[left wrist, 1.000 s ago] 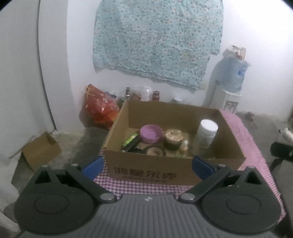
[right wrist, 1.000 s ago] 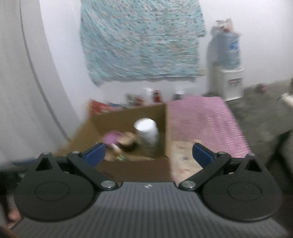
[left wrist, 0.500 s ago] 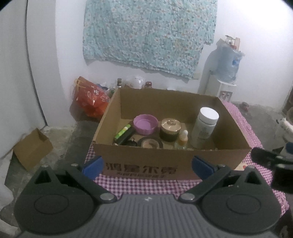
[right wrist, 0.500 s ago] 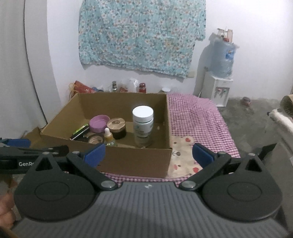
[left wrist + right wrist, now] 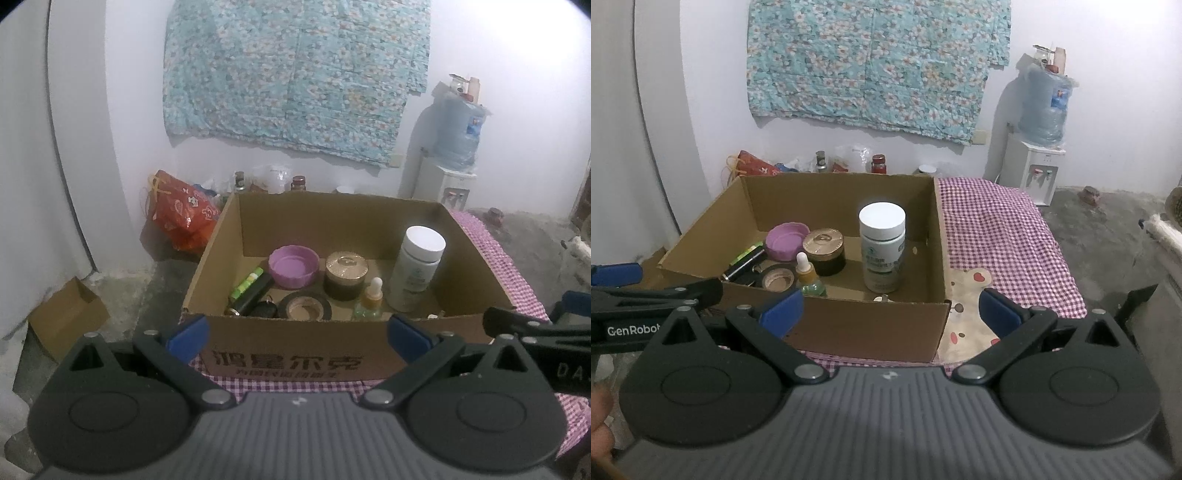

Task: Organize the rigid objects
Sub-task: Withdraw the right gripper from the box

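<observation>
An open cardboard box (image 5: 288, 363) (image 5: 871, 332) stands on a purple checked cloth (image 5: 1001, 236). Inside it are a tall white bottle (image 5: 417, 267) (image 5: 882, 247), a purple lid (image 5: 293, 266) (image 5: 786, 240), a gold-topped dark jar (image 5: 346, 275) (image 5: 824, 251), a small dropper bottle (image 5: 371, 301) (image 5: 807, 275), a tape roll (image 5: 306, 308) (image 5: 777, 277) and a black and green tube (image 5: 251, 290) (image 5: 746, 260). My left gripper (image 5: 297, 334) and my right gripper (image 5: 890, 308) both hover open and empty in front of the box's near wall.
A water dispenser (image 5: 448, 162) (image 5: 1036, 147) stands at the back right wall. A red bag (image 5: 177, 210) and jars (image 5: 877, 162) sit on the floor behind the box. A small open carton (image 5: 68, 315) lies on the floor at the left.
Both grippers have drawn nearer the box and steadied; the right view was blurred a second ago. Each gripper now shows at the edge of the other's view. Box contents have not moved.
</observation>
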Demonstrator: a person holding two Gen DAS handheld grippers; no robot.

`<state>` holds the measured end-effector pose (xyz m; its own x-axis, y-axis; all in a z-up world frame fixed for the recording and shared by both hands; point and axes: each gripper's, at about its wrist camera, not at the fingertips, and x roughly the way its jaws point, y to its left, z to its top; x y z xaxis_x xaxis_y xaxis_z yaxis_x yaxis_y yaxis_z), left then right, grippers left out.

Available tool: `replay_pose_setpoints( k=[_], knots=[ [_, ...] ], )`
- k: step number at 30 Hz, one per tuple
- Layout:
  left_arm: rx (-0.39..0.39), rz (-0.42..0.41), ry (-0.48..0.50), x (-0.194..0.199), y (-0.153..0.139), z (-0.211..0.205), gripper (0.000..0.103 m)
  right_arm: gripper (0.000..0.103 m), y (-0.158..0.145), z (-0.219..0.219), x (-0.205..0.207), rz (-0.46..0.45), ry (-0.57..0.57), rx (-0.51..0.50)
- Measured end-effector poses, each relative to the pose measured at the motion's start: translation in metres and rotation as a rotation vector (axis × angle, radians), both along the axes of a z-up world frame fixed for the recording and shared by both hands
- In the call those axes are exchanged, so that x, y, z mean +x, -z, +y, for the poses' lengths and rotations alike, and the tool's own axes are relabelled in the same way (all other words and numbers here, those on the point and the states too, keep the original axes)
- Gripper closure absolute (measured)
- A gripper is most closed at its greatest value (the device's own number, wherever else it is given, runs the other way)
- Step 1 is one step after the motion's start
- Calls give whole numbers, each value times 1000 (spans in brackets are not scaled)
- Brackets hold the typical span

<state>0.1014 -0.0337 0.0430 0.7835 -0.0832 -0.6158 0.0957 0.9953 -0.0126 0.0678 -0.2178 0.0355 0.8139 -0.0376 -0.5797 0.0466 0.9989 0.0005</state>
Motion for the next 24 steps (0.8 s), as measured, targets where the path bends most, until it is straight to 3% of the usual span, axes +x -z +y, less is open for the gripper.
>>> replay_pose_setpoints(
  k=[24],
  knots=[
    [11,2,3,0,2,16,1,1,3,1,2,15,-5,4]
  ],
)
